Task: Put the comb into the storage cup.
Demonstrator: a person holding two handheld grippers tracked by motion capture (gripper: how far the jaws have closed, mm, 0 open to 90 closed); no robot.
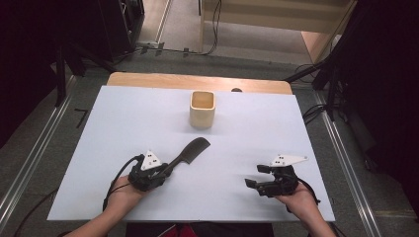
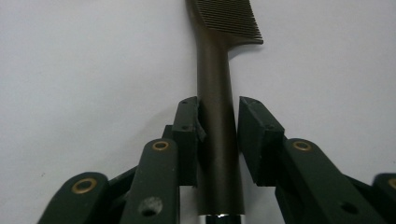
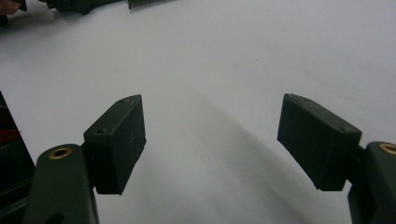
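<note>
The left gripper (image 1: 160, 174) is closed on the handle of a dark comb (image 1: 190, 150); its pads grip the handle from both sides. The comb lies on the white table (image 1: 123, 123), in front of the wooden cup (image 1: 202, 109), with its teeth end pointing toward the cup. The right gripper (image 1: 258, 176) rests well to the right of the comb, its jaws wide apart and holding nothing.

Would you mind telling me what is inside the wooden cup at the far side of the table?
In the high view the wooden cup stands open-topped on the table, and only its pale inner walls show. Its near wall hides the bottom, so I cannot tell whether anything lies there.
</note>
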